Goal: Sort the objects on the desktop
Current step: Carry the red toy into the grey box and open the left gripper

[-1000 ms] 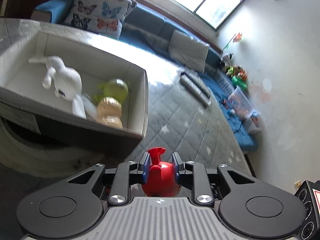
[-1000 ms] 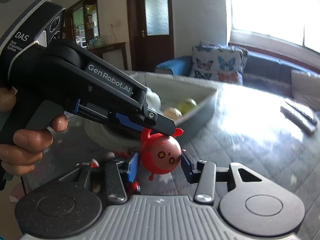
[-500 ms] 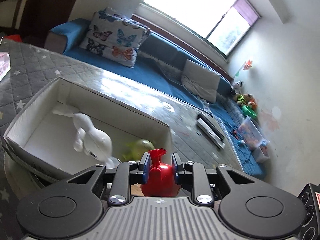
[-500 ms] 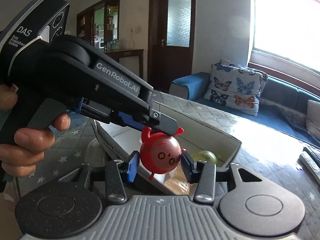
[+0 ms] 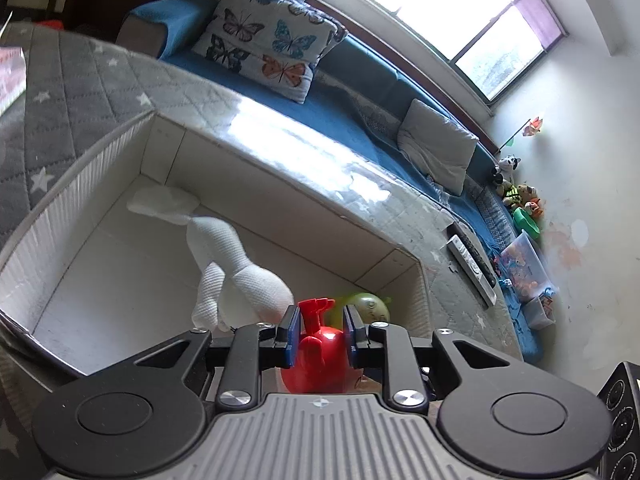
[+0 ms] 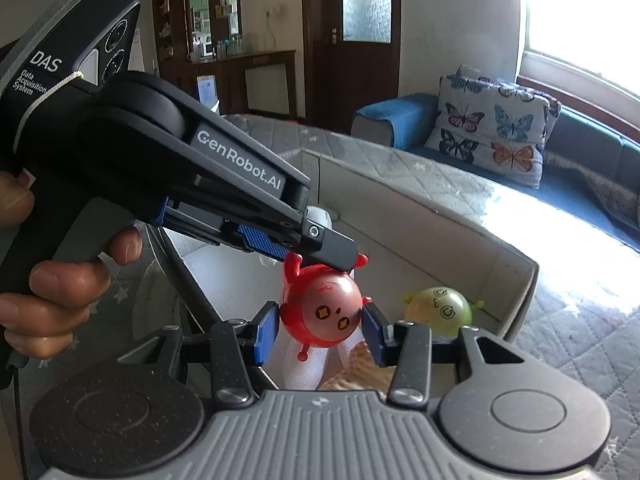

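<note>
Red toy (image 6: pixel 320 312), a round ball-bodied figure with a painted face and small horns and feet, hung in the air over the near end of the white box (image 5: pixel 100 216).

Left gripper (image 5: pixel 319 330): fingers clamped on the toy's narrow top stem and upper body, blue pads pressed to either side.

Right gripper (image 6: pixel 320 332): blue fingers (image 6: pixel 267 330) stood at the toy's two flanks, touching or just beside; cannot tell whether they bore on it.

Toy looked like hard, glossy plastic: probably light, stiff and slippery on the round belly. The stem seemed the surer hold; a pinch on the sphere could squirt it out.

In the box below: a white plush rabbit (image 5: pixel 236 268) and a green round toy (image 6: pixel 438 306) at the corner, close under the red one. Box sat on the quilted grey counter (image 5: pixel 72 80).
</note>
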A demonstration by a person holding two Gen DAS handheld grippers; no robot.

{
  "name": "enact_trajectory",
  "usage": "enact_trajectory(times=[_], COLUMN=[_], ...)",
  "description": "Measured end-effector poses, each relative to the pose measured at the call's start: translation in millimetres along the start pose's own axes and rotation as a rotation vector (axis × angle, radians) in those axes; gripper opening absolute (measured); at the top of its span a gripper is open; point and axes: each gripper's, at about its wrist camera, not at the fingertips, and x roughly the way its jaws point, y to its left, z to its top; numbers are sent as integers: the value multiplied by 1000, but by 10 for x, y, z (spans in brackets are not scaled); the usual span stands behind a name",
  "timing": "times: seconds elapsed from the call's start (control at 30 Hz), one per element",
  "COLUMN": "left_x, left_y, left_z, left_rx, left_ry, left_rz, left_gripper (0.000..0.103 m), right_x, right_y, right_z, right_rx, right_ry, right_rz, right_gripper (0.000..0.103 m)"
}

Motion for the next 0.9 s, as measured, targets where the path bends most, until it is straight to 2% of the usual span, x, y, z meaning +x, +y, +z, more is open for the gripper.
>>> enact_trajectory(times=[0.4, 0.9], left_x=[109, -53], left_y=[59, -45], left_z=[-36, -119], left_rx=[-15, 14], left_ry=[27, 4], left_rz=[-5, 18], left_gripper=[24, 25], right_x=[44, -377], right_y=[34, 84], right_z=[-24, -74], right_rx=[-13, 18], right_ry=[17, -64], right_rz=[-17, -28], right_gripper=[47, 49])
